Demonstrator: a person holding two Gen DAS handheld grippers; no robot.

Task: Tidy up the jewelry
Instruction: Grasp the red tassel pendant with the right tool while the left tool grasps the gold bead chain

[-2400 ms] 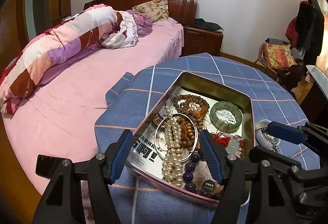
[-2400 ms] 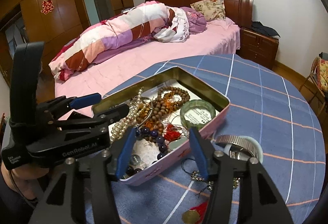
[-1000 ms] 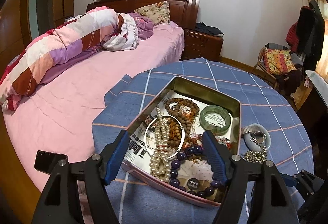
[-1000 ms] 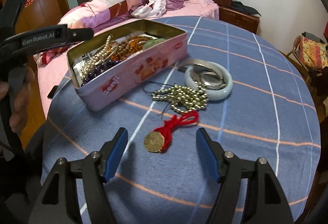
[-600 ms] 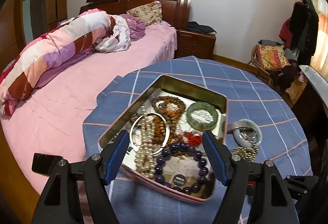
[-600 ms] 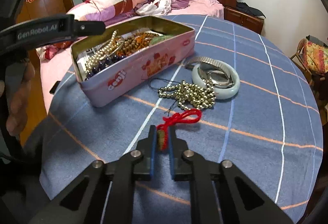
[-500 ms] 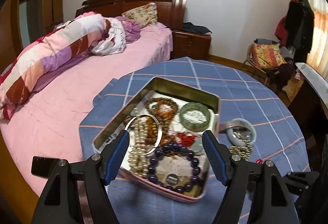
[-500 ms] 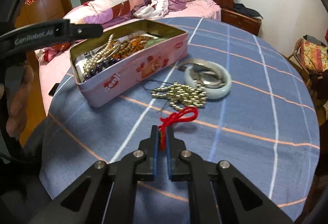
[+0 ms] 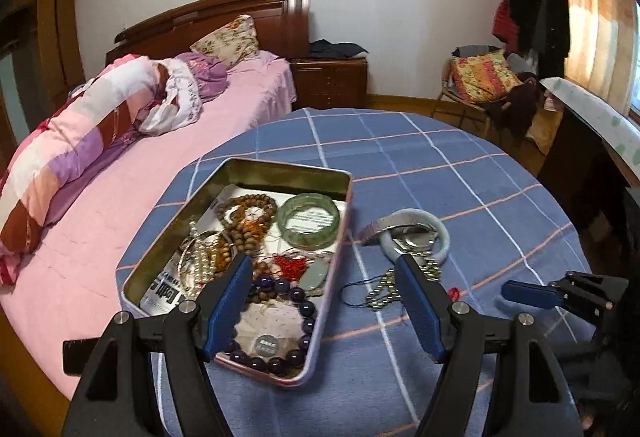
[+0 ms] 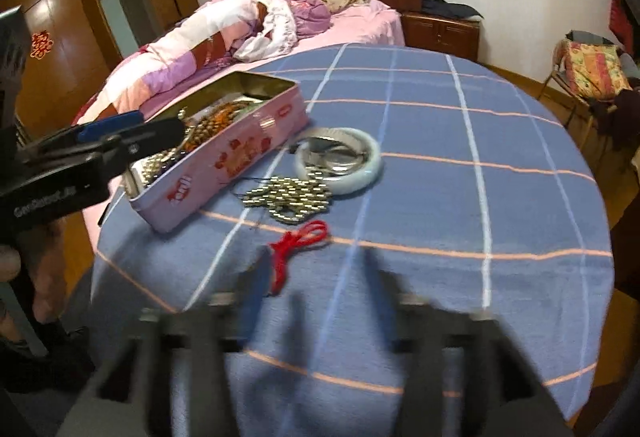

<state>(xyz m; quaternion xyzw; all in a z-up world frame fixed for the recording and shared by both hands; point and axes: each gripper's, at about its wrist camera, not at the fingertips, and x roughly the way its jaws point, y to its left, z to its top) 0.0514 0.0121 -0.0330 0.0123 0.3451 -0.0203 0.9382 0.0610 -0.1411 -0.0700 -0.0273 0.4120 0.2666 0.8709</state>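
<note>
Left gripper (image 9: 324, 301) spread wide above tin (image 9: 168, 237). Right gripper (image 10: 316, 293) blurred, jaws apart; red cord (image 10: 298, 241) lies on desk (image 10: 460, 197).

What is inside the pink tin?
The tin holds brown beads, a green bangle, pearls, purple beads and printed paper. Anything beneath them is hidden.

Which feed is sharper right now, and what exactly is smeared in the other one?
Left wrist view: sharp, the tin, beads and left claw all crisp, edges bent by the fisheye lens. Right wrist view: the right claw is badly motion-blurred, its fingers ghosted, so its state is unreadable; the red cord and the tablecloth nearby are softened too.
</note>
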